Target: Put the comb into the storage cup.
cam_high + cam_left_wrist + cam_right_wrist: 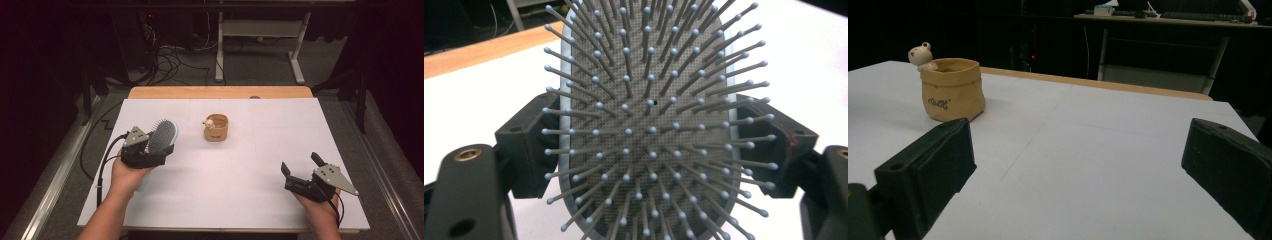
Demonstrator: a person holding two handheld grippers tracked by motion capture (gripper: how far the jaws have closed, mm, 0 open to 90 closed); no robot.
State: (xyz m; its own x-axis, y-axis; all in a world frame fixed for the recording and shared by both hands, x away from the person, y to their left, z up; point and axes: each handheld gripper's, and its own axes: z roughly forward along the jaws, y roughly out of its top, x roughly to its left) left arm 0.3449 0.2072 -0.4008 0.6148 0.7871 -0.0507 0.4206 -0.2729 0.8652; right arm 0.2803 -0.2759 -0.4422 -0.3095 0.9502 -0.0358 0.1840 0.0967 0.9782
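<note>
The left hand-held gripper [159, 148] clamps the paddle hairbrush [163, 135] by its head; it could perhaps slip, the rounded edges offering little purchase.

Dark room, grey floor [260, 70], white desk frame [260, 30] behind

A: The hairbrush [649, 125] ran off the top and bottom edges of the left gripper view, so its handle could not be seen there.

B: In the high view the left gripper [145, 148] and the hand under it covered the brush's lower part.

A: The writing on the tan pot [951, 90] was too small to read.

B: The right gripper view cut off its own right jaw at the edge.
</note>
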